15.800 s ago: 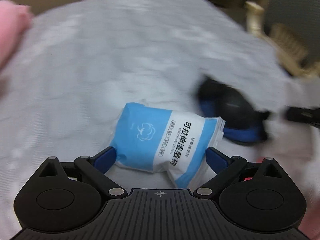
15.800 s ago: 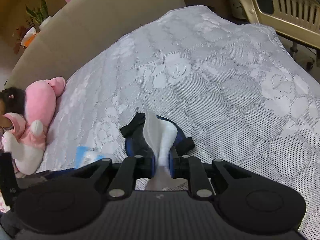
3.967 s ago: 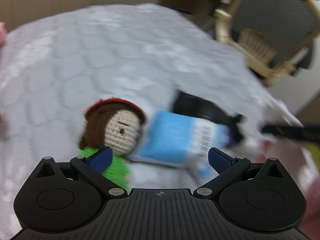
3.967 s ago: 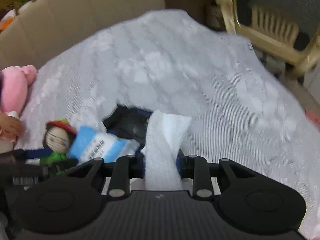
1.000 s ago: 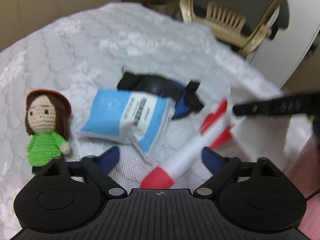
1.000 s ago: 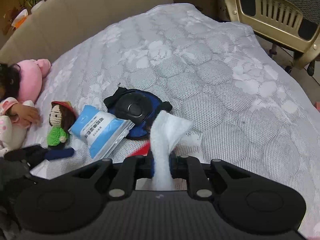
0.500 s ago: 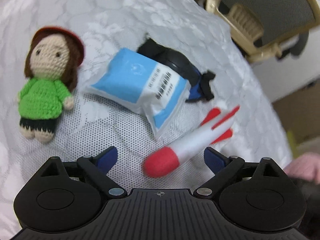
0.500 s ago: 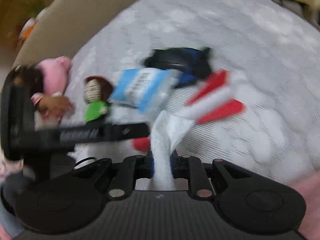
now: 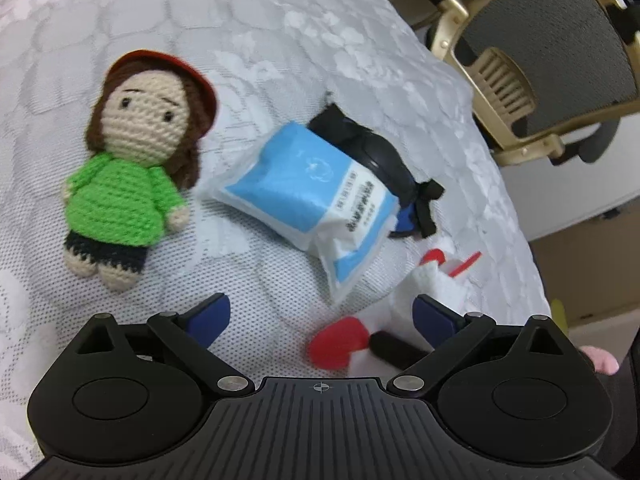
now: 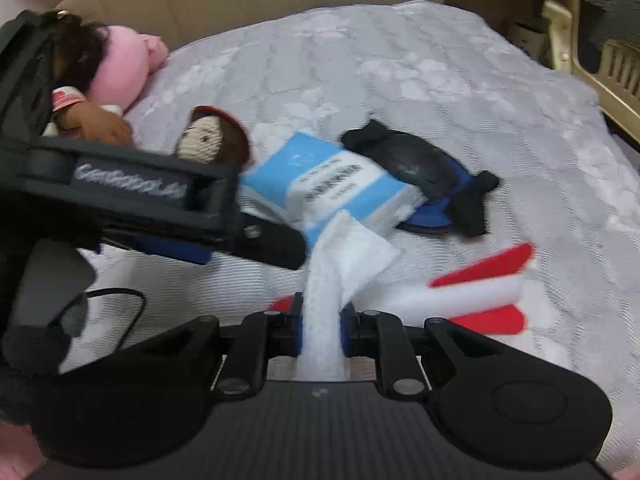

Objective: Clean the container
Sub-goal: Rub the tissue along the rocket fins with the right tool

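Note:
My right gripper (image 10: 320, 322) is shut on a white wet wipe (image 10: 340, 256) that sticks up between its fingers, just above a red and white toy rocket (image 10: 472, 292). The wipe also shows in the left wrist view (image 9: 432, 284), over the rocket (image 9: 340, 340). My left gripper (image 9: 320, 316) is open and empty, low over the rocket's red nose; its body crosses the right wrist view (image 10: 152, 208). A blue wet-wipe pack (image 9: 312, 192) (image 10: 332, 184) lies partly on a flat black and blue container (image 9: 380, 160) (image 10: 424, 176).
A crocheted doll in a green top (image 9: 132, 168) (image 10: 212, 136) lies left of the pack on the white patterned bedspread (image 9: 280, 40). A pink plush and a dark-haired doll (image 10: 100, 76) lie at the far left. A gold chair (image 9: 532, 80) stands beyond the bed's right edge.
My right gripper has come down with the wipe onto the rocket, in front of my left gripper. My left gripper has moved closer over the rocket's nose.

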The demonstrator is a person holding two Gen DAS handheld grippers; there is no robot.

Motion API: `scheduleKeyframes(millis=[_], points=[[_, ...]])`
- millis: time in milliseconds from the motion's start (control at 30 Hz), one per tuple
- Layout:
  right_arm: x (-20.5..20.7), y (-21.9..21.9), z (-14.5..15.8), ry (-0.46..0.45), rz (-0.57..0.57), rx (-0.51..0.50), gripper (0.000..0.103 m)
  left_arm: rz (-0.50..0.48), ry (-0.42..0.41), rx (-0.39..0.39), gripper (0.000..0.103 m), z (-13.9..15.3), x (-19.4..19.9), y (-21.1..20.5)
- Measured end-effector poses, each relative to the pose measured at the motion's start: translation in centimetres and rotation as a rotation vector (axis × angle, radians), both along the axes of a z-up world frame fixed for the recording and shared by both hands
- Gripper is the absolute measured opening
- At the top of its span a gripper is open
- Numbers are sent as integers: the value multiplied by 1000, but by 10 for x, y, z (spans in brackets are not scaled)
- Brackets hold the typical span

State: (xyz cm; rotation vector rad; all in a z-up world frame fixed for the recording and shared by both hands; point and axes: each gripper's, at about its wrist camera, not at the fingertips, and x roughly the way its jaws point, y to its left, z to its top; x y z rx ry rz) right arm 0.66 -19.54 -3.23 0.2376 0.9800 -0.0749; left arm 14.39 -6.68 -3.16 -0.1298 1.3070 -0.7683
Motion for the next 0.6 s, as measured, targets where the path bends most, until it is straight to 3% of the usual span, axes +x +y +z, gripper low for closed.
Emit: scheduleKeyframes(millis=[200, 400, 600], points=[[-7, -56, -9, 40, -174, 214, 18, -27, -8, 21, 100, -2, -5, -3], [-17, -82, 0, 19, -258, 198, 18, -21, -5, 30, 100, -5, -3, -3], [-19, -61, 7, -2, -179, 221, 18, -16, -2, 49, 101, -10, -2, -5]])
